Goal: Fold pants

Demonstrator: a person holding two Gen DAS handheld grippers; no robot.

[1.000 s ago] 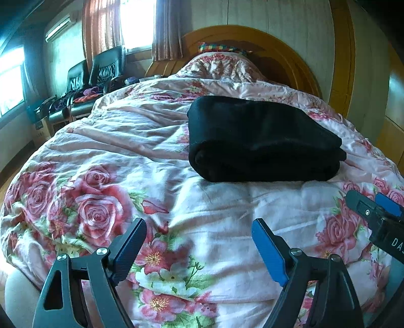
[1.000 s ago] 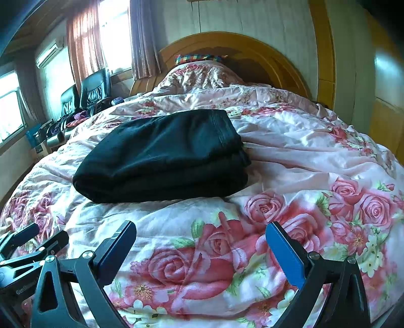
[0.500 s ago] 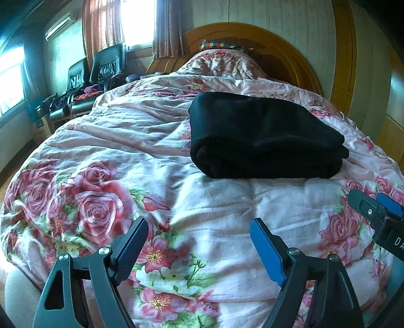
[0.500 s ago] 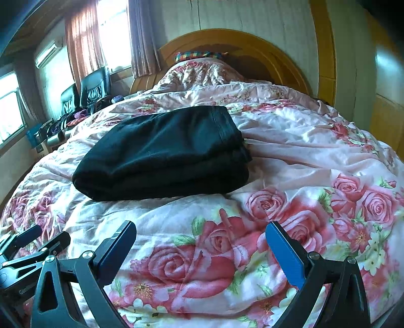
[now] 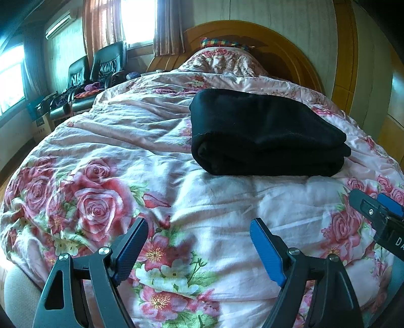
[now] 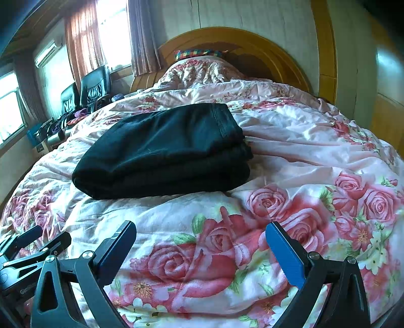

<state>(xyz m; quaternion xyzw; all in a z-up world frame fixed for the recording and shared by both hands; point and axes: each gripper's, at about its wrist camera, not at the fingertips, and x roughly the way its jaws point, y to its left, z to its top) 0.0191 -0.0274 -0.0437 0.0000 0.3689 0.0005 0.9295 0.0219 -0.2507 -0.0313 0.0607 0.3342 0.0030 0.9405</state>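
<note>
The black pants (image 5: 265, 133) lie folded in a compact stack on the rose-print quilt (image 5: 101, 151), also seen in the right wrist view (image 6: 161, 151). My left gripper (image 5: 197, 242) is open and empty, held over the quilt near the bed's foot, well short of the pants. My right gripper (image 6: 202, 247) is open and empty, also short of the pants. The right gripper's tip shows at the right edge of the left wrist view (image 5: 378, 217); the left gripper shows at the lower left of the right wrist view (image 6: 30, 247).
A wooden headboard (image 6: 227, 37) stands behind a quilt-covered pillow mound (image 6: 202, 70). Black chairs (image 5: 101, 65) with clutter stand along the left wall under curtained windows (image 5: 136, 22). A wooden wardrobe panel (image 6: 386, 111) is at the right.
Both grippers have drifted back slightly and tilted a little; the pants sit a bit lower and farther in view. The pants have not moved and both grippers stay open.
</note>
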